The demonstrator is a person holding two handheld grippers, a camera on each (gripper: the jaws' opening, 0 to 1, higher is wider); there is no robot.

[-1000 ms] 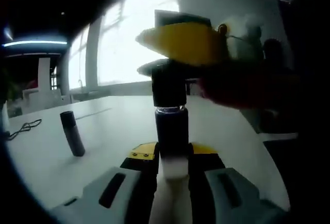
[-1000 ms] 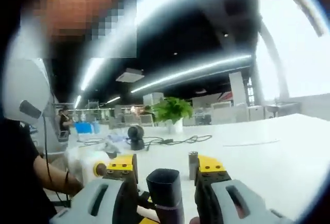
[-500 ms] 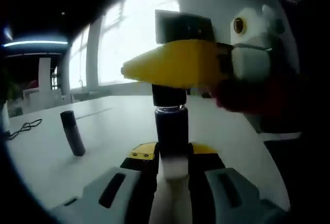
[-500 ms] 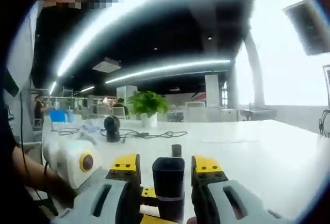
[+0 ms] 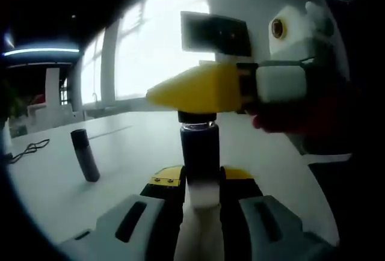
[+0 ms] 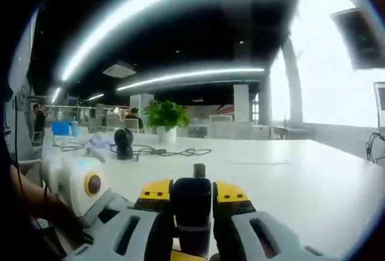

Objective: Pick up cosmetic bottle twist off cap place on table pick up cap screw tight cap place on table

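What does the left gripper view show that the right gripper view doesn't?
Left gripper view alone: a dark tube standing upright on the white table, bright windows, a wall screen. Right gripper view alone: a potted plant, a black cable, ceiling light strips. Both share the cosmetic bottle, held by the left gripper, with the right gripper closed on its cap.

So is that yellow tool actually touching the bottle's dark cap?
Touching. The right gripper view shows the right tool closed against both sides of the cap.
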